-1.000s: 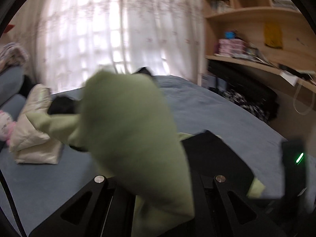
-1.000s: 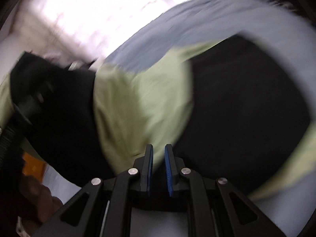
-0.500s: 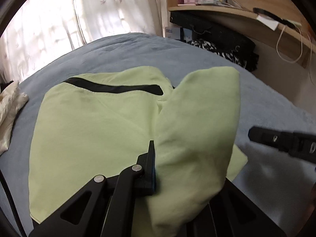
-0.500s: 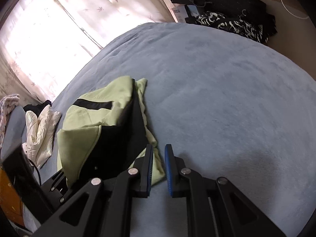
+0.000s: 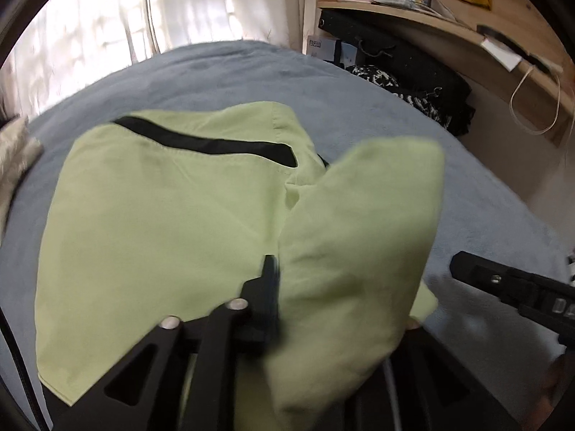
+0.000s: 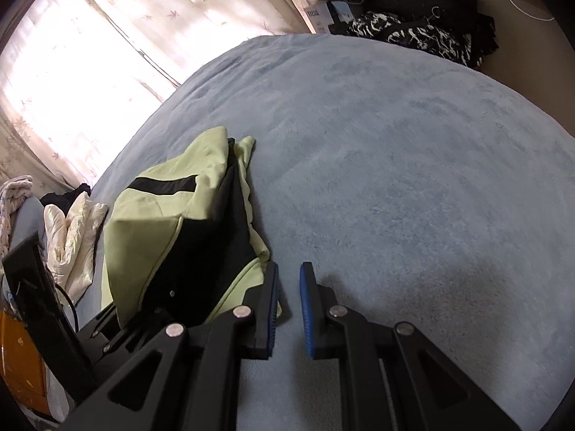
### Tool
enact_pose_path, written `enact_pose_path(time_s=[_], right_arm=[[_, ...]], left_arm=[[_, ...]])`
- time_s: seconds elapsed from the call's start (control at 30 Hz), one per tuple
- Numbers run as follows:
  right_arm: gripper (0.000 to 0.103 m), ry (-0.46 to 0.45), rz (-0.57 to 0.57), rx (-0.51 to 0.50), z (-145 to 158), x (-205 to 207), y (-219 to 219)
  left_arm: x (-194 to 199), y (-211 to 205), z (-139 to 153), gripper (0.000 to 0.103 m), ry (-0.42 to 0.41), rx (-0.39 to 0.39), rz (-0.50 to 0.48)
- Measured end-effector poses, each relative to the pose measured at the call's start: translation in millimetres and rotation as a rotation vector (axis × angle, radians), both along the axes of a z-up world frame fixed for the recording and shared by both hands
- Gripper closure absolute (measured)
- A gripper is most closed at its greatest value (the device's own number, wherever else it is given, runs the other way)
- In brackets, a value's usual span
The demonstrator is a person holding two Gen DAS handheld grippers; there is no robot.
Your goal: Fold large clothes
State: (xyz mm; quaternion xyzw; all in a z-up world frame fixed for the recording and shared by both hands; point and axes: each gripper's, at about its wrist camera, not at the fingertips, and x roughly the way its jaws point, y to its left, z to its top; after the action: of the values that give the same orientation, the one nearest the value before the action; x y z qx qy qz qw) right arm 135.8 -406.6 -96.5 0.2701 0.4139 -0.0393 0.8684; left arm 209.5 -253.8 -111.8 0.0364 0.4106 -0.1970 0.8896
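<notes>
**Left jaws letting go of the green garment, right jaws empty**

My left gripper (image 5: 323,280) is opening as I watch: one black finger (image 5: 267,287) shows against the cloth, the other is buried under a fold of the light green garment (image 5: 161,233). That fold is still draped between and over the jaws, so I cannot tell whether the pads are still pressing it. My right gripper (image 6: 287,287) has its blue-padded fingers (image 6: 307,309) standing a narrow gap apart with nothing between them; they hover over bare blanket just beside the garment's near corner.

The garment lies on the blue-grey bed (image 6: 413,179), partly folded, green with a black stripe (image 5: 205,143) across its far side and a black panel (image 6: 205,244) showing from the right view. From the left view the right gripper pokes in at the right edge. A cream quilted item (image 6: 72,237) sits beyond the garment, near the curtains (image 6: 107,36). Dark bags (image 5: 406,72) lie under a wooden shelf (image 5: 449,32).
</notes>
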Motion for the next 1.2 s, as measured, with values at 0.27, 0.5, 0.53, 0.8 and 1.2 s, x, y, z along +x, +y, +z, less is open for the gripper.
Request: enact_pose_path(time_s=[0.27,0.5,0.53,0.8,1.2], right_arm=[[0.063,-0.069,0.050,0.015,35,-3,7],[0.063,-0.095,0.220,0.015,59,26,38],[0.063,-0.065,0.247,0.027,54,37,42],[0.088,0.137,0.329,0.082,-3,79,53],[0.098,0.047,0.291,0.066,-32,62,32]], left_arm=[[-31,55,51,0.016,0.102,-0.167,0.030],[-31,128,50,0.017,0.036,-0.048,0.259],[-26,138,44,0.017,0.062,-0.044,0.296],[-9,171,11,0.027,0.183,-0.119,0.356],[-12,150,-7,0.045,0.091,-0.008,0.303]])
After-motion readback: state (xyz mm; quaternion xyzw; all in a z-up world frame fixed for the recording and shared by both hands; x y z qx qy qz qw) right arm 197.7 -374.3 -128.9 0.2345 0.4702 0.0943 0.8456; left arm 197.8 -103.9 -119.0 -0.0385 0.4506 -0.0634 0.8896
